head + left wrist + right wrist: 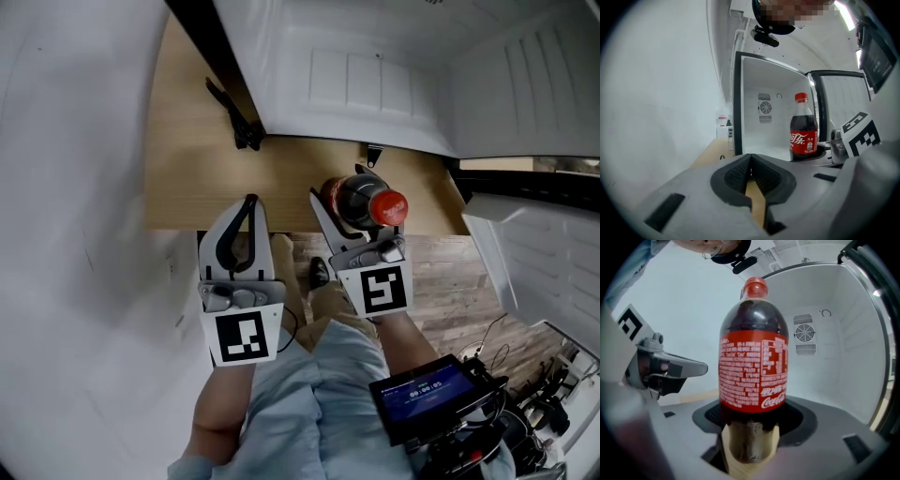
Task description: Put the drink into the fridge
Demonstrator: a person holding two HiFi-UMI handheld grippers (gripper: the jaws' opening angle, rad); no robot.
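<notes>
A cola bottle with a red cap and red label stands upright between the fingers of my right gripper, which is shut on its lower body. In the right gripper view the bottle fills the middle, with the dark pads of the right gripper against its sides below the label. To the bottle's left, my left gripper is shut with nothing in it. Seen from the left gripper, the bottle stands in front of the open white fridge.
The fridge's white interior lies open ahead, its fan grille on the back wall. A light wooden surface spreads below both grippers. A black bar crosses at upper left. The white door hangs at right.
</notes>
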